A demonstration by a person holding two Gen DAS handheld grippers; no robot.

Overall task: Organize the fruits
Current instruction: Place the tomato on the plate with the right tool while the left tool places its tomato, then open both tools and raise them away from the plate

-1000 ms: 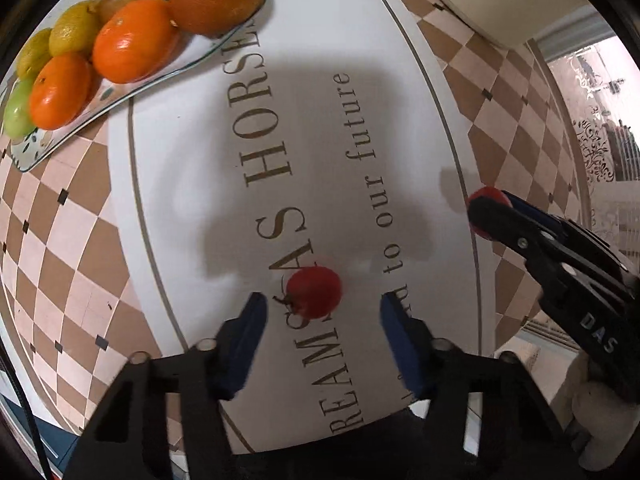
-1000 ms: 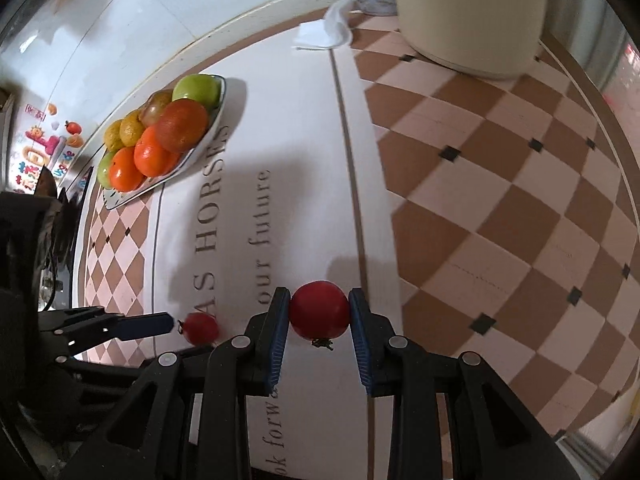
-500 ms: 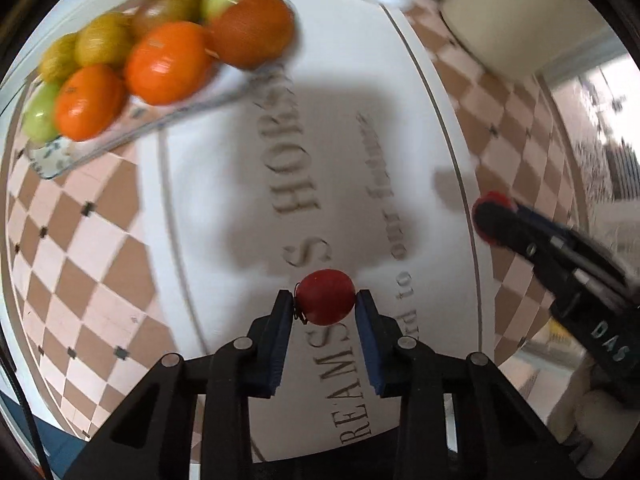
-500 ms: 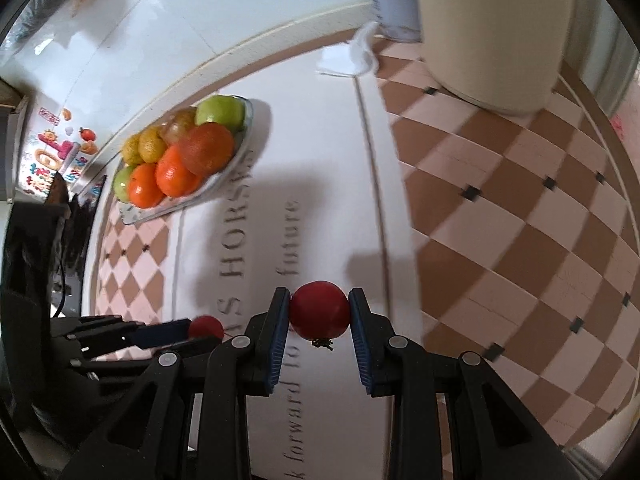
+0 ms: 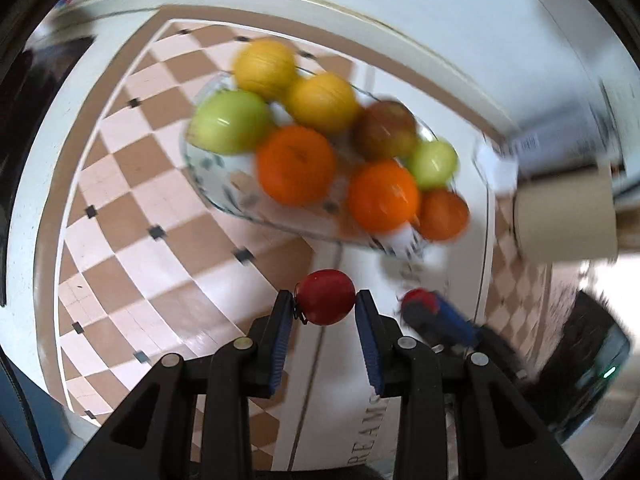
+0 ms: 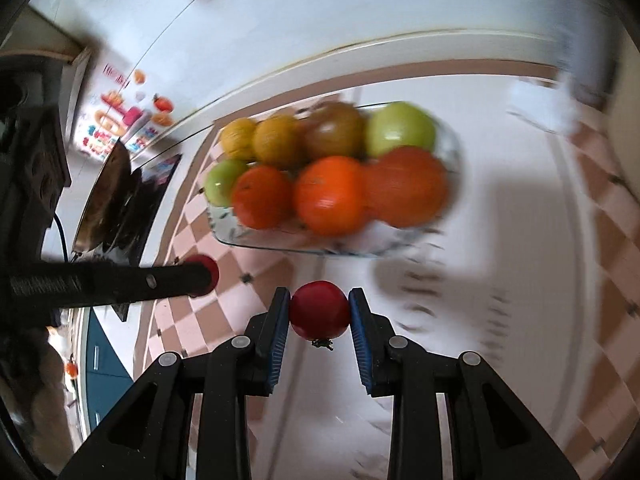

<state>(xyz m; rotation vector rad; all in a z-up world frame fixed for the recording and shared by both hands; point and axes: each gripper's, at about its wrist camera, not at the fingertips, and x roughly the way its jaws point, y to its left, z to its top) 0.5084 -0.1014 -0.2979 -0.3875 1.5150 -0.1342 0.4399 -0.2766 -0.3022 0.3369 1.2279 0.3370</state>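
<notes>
My left gripper (image 5: 325, 304) is shut on a small red tomato (image 5: 326, 297), held above the table just short of the glass fruit dish (image 5: 224, 196). My right gripper (image 6: 319, 308) is shut on a second red tomato (image 6: 319, 310), also in front of the dish (image 6: 256, 240). The dish holds oranges (image 5: 296, 164), green apples (image 5: 230, 120), yellow fruits (image 5: 264, 62) and a brownish fruit (image 5: 384, 128). Each gripper shows in the other's view: the right one (image 5: 420, 306) at the left view's lower right, the left one (image 6: 202, 276) at the right view's left.
The table has a brown-and-pink checked cloth (image 5: 140, 216) with a white lettered band (image 5: 352, 380). A beige cylinder (image 5: 564, 220) and a white tissue (image 5: 496, 164) lie right of the dish. A white tiled wall (image 6: 320, 12) stands behind.
The left gripper closed on the tomato that lay on the table and lifted it. Both grippers then swung toward the fruit dish, which now looms larger and nearer in both views.
</notes>
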